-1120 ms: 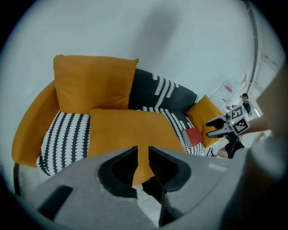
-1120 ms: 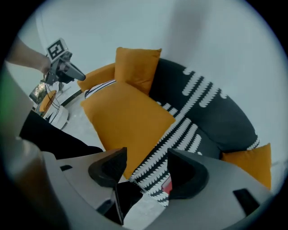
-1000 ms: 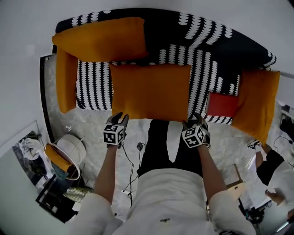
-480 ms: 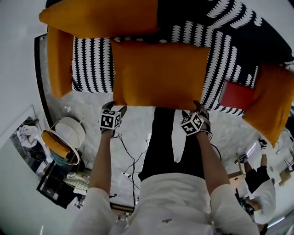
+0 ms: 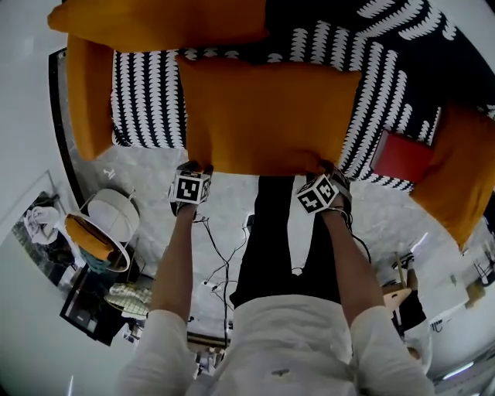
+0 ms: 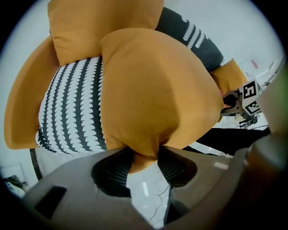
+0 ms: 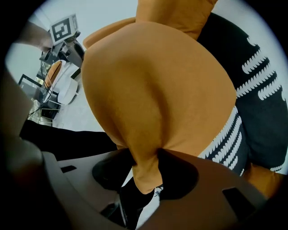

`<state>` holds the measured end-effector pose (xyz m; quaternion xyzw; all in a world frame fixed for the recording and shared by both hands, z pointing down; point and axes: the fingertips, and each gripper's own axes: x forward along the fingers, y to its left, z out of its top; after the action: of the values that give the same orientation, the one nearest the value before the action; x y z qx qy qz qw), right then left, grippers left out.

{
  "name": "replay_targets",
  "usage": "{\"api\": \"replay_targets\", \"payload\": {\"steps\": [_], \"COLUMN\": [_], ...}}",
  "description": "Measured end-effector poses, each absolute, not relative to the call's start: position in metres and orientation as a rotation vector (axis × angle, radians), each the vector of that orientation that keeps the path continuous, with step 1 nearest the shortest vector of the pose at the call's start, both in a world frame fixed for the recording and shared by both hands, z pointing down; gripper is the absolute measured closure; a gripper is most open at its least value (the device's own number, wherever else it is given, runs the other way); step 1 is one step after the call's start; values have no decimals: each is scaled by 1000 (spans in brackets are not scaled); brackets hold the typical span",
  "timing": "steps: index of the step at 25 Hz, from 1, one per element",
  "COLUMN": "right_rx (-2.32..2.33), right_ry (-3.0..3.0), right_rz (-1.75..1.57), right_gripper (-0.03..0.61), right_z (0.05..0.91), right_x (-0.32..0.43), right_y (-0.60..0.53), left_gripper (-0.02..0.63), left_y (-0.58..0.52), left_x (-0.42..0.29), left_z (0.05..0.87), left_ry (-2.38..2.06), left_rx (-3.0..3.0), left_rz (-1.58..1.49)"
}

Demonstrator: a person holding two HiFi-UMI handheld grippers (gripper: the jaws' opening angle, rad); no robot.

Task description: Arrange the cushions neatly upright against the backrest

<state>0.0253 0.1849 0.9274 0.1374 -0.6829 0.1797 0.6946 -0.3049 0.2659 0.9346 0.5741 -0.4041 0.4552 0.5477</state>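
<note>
A large orange cushion (image 5: 267, 116) lies flat on the black-and-white patterned sofa seat (image 5: 147, 93), its near edge toward me. My left gripper (image 5: 192, 166) pinches its near left corner. In the left gripper view the fabric (image 6: 153, 90) is squeezed between the jaws of that gripper (image 6: 144, 155). My right gripper (image 5: 323, 168) pinches the near right corner, and in the right gripper view a fold of the cushion (image 7: 153, 81) hangs down through my right gripper (image 7: 146, 157). Both sets of jaws have just been closing onto the cushion. A second orange cushion (image 5: 155, 23) leans on the backrest (image 5: 433, 46).
More orange cushions lie over the left armrest (image 5: 85, 100) and the right end (image 5: 456, 178), with a red cushion (image 5: 402, 155) beside the latter. A white round stool (image 5: 108, 224) and cables (image 5: 224, 263) sit on the marble floor. My legs (image 5: 271, 240) stand at the sofa's front.
Both grippers have come down onto the middle cushion's near corners and closed on the fabric. The sofa now fills more of the head view.
</note>
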Motion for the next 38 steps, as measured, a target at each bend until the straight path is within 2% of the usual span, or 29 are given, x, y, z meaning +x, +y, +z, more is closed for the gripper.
{"api": "replay_targets", "payload": {"steps": [4, 7, 14, 21, 30, 38], "right_rx": [351, 426, 660, 802, 973, 965], "right_ry": [-1580, -1630, -1736, -1763, -1686, -1632], "right_rz": [392, 391, 308, 247, 254, 326], "right_gripper": [510, 549, 561, 565, 565, 563], "right_z": [913, 889, 806, 738, 673, 675], "right_x": [22, 21, 29, 68, 212, 317], "right_y": [180, 165, 101, 39, 15, -16], "left_gripper": [516, 551, 571, 574, 574, 572], "left_y": [253, 236, 191, 147, 71, 24], "left_x": [-296, -295, -283, -239, -108, -6], "left_z": [919, 893, 811, 747, 689, 692], "left_ry": [-970, -1022, -1103, -1108, -991, -876], "left_rx": [1438, 1481, 1555, 1643, 1827, 1811], "left_rz": [1096, 1070, 930, 841, 818, 874]}}
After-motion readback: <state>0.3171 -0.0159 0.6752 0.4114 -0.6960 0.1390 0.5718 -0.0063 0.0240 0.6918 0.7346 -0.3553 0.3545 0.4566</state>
